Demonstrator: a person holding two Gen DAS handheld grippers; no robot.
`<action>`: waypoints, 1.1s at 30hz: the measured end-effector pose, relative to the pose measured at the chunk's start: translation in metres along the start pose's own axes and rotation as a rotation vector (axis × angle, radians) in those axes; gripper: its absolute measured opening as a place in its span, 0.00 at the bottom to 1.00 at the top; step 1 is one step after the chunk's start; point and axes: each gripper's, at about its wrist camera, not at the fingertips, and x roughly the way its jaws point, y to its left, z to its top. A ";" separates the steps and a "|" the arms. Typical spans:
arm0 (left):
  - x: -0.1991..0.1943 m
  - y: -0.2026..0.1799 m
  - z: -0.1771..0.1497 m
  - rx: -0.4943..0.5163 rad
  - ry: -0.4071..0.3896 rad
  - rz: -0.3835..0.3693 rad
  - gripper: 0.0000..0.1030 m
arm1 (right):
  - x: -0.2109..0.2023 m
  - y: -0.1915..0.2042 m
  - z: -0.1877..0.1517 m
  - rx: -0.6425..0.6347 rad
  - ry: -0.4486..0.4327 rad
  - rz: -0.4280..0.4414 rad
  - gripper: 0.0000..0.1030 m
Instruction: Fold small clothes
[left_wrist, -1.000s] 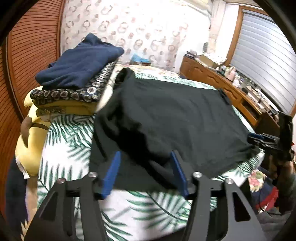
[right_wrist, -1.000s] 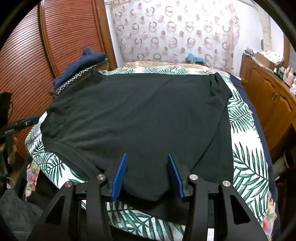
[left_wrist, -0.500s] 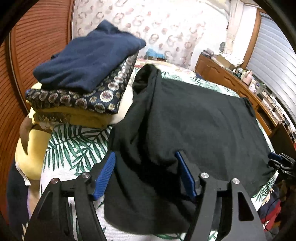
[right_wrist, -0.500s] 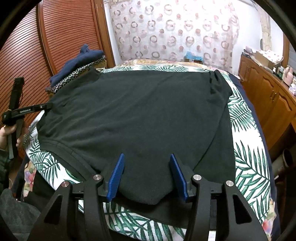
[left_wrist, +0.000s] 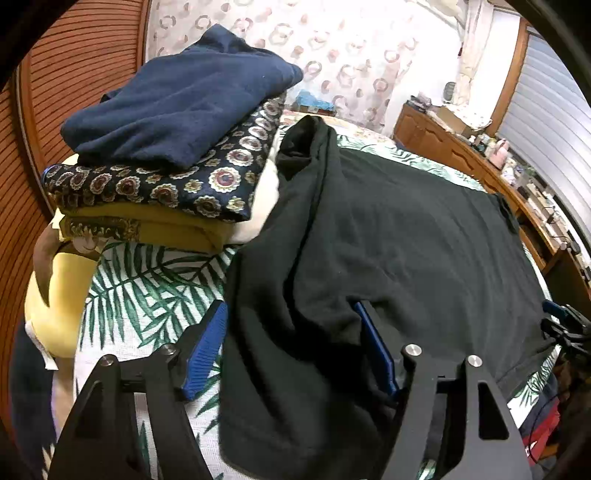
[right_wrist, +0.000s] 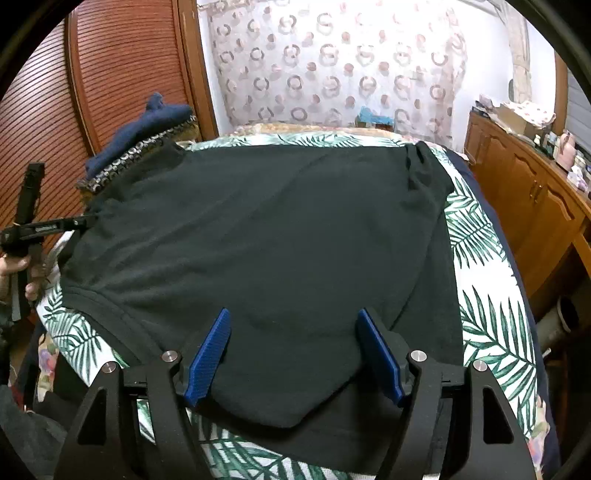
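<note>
The black knit shirt (right_wrist: 266, 236) lies spread on the palm-leaf bed sheet (right_wrist: 491, 295). The right tongs (right_wrist: 293, 350) have just been opening (cloth between them, not pinched); the left tongs (left_wrist: 291, 350) stand released astride bunched cloth.

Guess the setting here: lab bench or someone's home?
Most likely a home bedroom: a bed with a palm-leaf sheet, a wooden dresser cluttered with small items, and a stack of folded clothes beside the black shirt.
</note>
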 end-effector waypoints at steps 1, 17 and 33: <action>-0.001 -0.001 0.000 0.007 -0.001 -0.020 0.53 | 0.002 -0.001 -0.001 -0.002 0.005 -0.008 0.71; -0.055 -0.108 0.042 0.198 -0.143 -0.250 0.12 | -0.015 -0.026 -0.011 0.052 -0.024 0.022 0.71; -0.058 -0.271 0.082 0.446 -0.139 -0.445 0.12 | -0.068 -0.055 -0.033 0.109 -0.123 0.010 0.71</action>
